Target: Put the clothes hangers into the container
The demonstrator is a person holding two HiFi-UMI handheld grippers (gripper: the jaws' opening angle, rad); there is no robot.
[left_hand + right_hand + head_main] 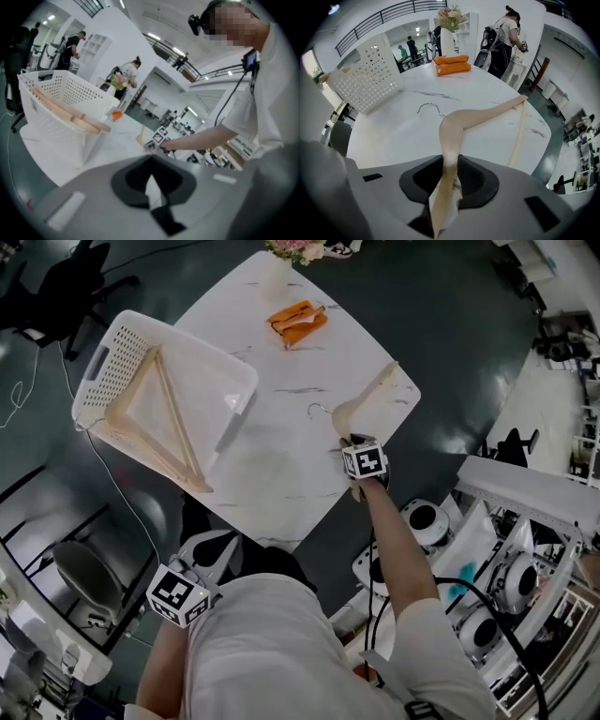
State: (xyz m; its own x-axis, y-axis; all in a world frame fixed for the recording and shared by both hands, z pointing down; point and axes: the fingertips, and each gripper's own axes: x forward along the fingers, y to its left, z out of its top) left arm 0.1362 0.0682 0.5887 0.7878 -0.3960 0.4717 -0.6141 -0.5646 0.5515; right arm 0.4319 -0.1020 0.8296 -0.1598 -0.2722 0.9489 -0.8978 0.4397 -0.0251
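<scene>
The right gripper [449, 185] clamps a wooden hanger [480, 116], its near end hidden between the jaws. The left gripper [152, 187] sits closed, empty.

head view: steeply down over table [281, 451] | left gripper view: low, off the table's edge | right gripper view: close above tabletop | shared: basket [117, 367]
</scene>
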